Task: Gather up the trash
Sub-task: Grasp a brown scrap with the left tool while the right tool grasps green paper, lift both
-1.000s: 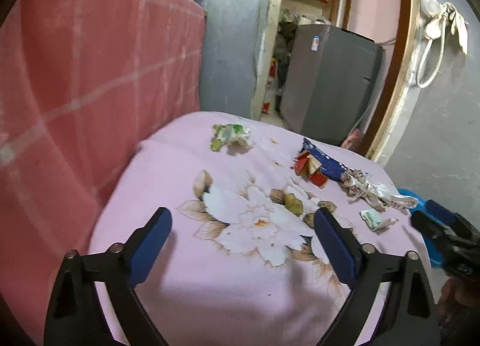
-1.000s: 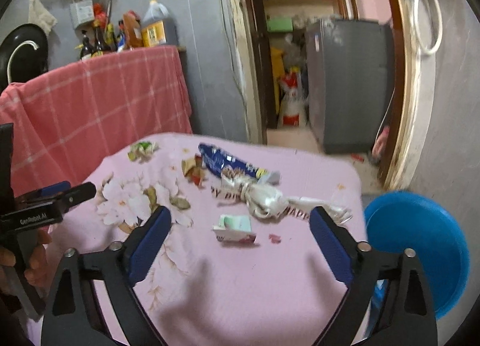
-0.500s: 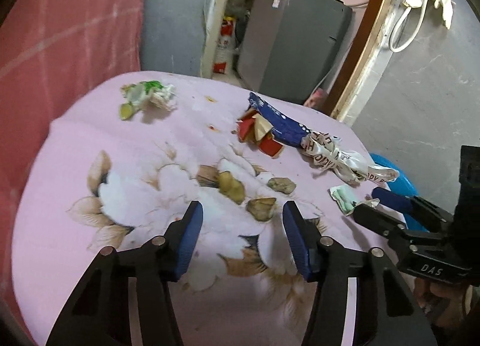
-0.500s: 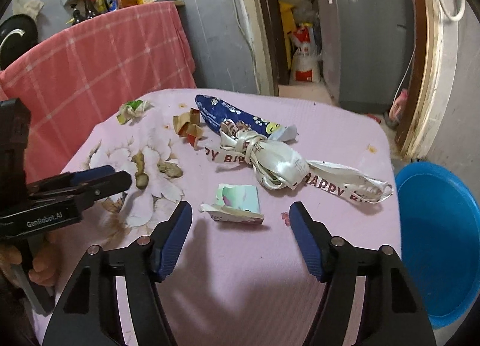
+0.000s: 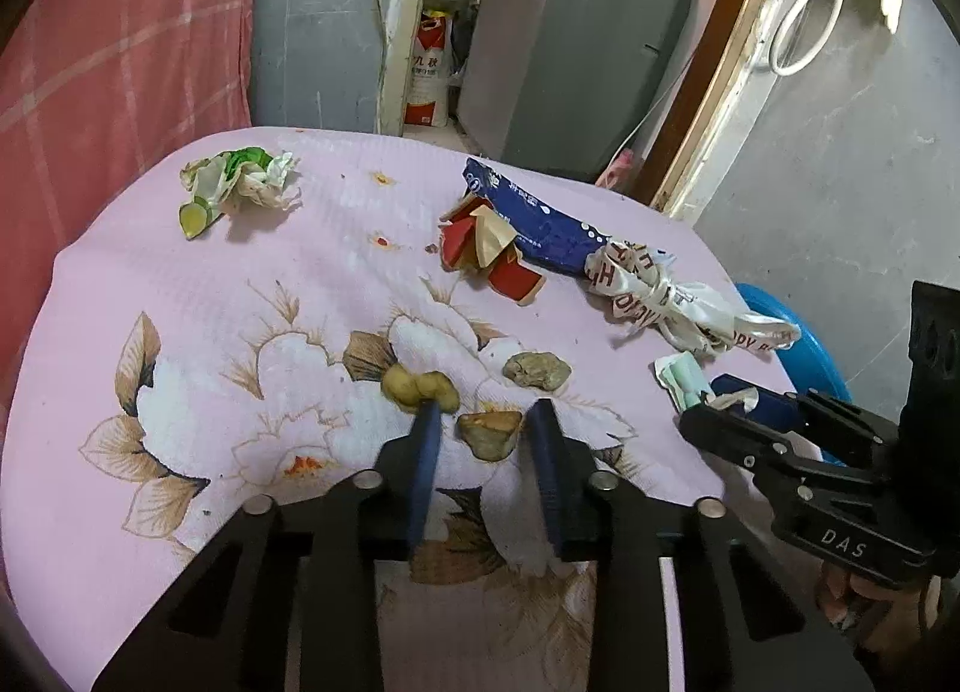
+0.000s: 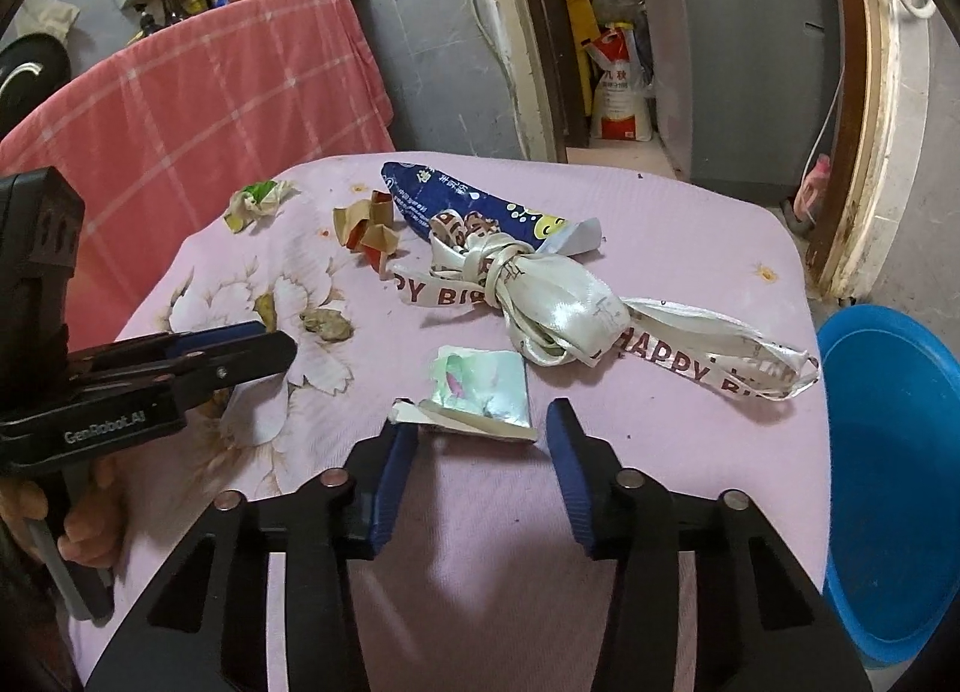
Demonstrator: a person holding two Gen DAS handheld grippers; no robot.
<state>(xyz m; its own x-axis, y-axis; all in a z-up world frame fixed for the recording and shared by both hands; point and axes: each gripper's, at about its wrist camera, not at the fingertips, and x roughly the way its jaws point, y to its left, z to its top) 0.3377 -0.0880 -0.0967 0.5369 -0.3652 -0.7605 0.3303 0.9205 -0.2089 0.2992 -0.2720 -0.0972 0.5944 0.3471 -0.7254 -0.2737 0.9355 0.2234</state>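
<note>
A: A pink flowered tablecloth [image 5: 312,272] covers the table, littered with scraps. In the left wrist view, the left gripper [image 5: 485,422] has just been closing; its jaws stand narrow, astride a brown peel scrap [image 5: 489,433] with a sliver of gap on each side, not yet pinching.

B: A yellowish scrap [image 5: 420,387] touches the left pad's tip. It should stay out of the bite, so the closing wants to be centred on the brown piece, pads low to the cloth.

A: In the right wrist view, the right gripper [image 6: 477,440] has been closing too, jaws half open on either side of a flattened mint-green carton [image 6: 480,392], holding nothing yet.

B: The carton's long axis runs across the jaws, its torn end leftward. A blue basin [image 6: 888,452] waits just right of the table.
</note>
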